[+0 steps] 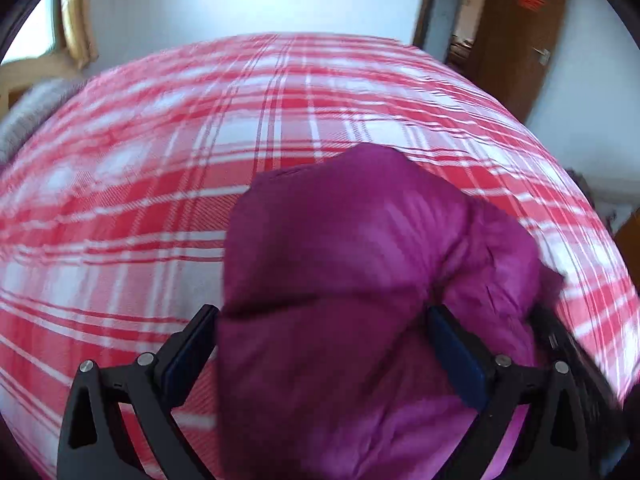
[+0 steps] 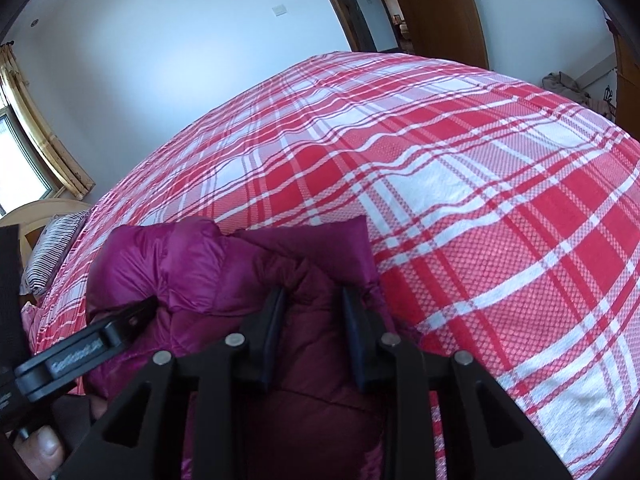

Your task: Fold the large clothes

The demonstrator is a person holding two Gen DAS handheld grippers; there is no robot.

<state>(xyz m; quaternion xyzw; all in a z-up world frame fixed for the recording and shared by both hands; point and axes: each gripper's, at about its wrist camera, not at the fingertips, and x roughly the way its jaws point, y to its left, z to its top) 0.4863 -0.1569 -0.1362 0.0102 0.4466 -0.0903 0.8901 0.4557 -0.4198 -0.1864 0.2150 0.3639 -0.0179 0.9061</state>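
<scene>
Purple puffer jacket [image 2: 224, 264], lower frame, on plaid bed [image 2: 480, 200], clamped by both tools: left tool [image 1: 324, 336], right tool [image 2: 314, 308]; mid-fold, next probably lift and lay over.

Jacket [image 2: 224, 264] lies on the bed [image 2: 460, 200], at its near edge; pillow [image 2: 52, 252] left of the jacket; door [image 2: 436, 12] beyond the bed's far side.

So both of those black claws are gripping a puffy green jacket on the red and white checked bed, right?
Not green: the puffy jacket is magenta-purple, as the right wrist view shows. Otherwise yes: the right gripper and left gripper both clamp it on the red and white checked bed.
</scene>
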